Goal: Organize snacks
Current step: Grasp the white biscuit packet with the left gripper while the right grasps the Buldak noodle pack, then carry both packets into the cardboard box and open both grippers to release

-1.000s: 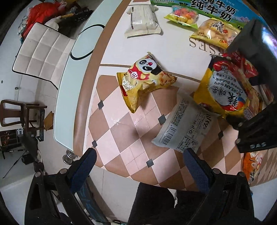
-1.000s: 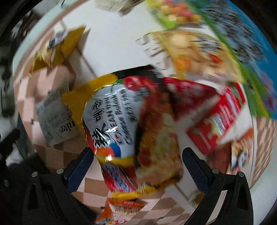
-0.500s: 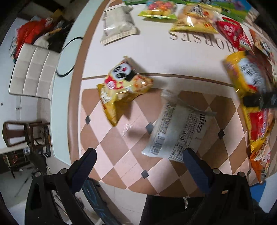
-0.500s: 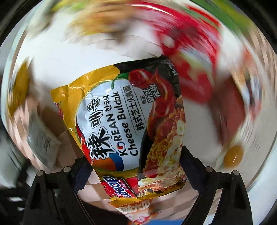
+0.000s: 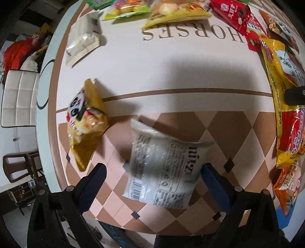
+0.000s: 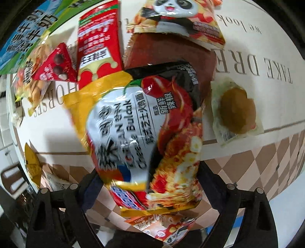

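Note:
In the left wrist view my left gripper [image 5: 152,171] is open just above a white translucent snack packet [image 5: 164,169] lying on the checkered tablecloth [image 5: 219,129]; the packet sits between the blue fingers. A yellow panda chip bag [image 5: 85,122] lies to its left. In the right wrist view my right gripper [image 6: 148,181] is shut on a yellow Korean Buldak cheese noodle pack [image 6: 144,137], held above the table. The same pack shows at the right edge of the left wrist view [image 5: 282,72].
Red packets [image 6: 95,47], a panda bag [image 6: 177,21] and a wrapped brown pastry [image 6: 236,112] lie around the noodle pack. An orange bag [image 6: 167,225] lies under it. A white packet [image 5: 83,40], green and yellow bags [image 5: 171,11] sit farther back. A chair [image 5: 19,95] stands left.
My left gripper has dropped down and forward over the white packet, which now lies between its fingers. My right gripper has swung the noodle pack to the right over the red packets.

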`<state>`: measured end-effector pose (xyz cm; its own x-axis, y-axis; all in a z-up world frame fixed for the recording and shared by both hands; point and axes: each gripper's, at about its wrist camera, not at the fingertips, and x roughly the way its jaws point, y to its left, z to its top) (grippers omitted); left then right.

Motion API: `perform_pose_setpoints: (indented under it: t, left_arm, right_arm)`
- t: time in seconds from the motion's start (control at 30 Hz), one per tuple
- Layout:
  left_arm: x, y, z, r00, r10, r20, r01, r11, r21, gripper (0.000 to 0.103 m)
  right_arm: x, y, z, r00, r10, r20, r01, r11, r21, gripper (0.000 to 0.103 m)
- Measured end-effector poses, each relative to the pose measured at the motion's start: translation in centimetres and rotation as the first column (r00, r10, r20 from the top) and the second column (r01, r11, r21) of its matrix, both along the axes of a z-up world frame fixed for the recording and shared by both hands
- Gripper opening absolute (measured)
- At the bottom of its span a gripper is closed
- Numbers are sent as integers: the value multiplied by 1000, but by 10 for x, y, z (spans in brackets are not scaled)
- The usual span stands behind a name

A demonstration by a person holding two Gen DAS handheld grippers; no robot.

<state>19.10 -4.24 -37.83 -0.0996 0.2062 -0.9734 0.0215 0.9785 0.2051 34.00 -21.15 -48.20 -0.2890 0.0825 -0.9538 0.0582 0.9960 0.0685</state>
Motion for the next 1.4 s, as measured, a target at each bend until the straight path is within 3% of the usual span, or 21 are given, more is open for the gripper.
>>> perform_pose_setpoints:
  t: [0.27, 0.33, 0.47, 0.6, 0.83, 1.1, 1.4]
  left_arm:
    - [4, -5, 2, 1000, -19, 16, 19, 999, -26, 101]
    - [6, -8, 6, 1000, -19, 25, 20, 999, -47, 94]
    - [7, -19, 13, 999, -9, 35, 12, 996, -85, 67]
    - [7, -26, 20, 999, 5, 47, -2, 998, -68, 61]
    - [5, -20, 38, 997, 50, 59, -47, 997, -58, 59]
    - [25, -11, 97, 984, 120, 134, -109, 990, -85, 58]
    - [61, -2, 195, 941, 167, 293, -120, 978, -172, 58]
  right_arm:
    - [11, 17, 14, 996, 86, 13, -85, 996, -17, 96]
    - [12, 28, 21, 996, 88, 2, -88, 996, -14, 98]
    - [7, 38, -2, 995, 93, -20, -93, 995, -16, 99]
    - [2, 46, -20, 995, 83, -55, -85, 996, -31, 99]
    - [-13, 69, -10, 995, 101, 6, -100, 993, -59, 89]
    - [-37, 73, 7, 996, 84, 39, -85, 996, 29, 89]
    - [-30, 80, 102, 981, 40, 191, -69, 987, 145, 89]
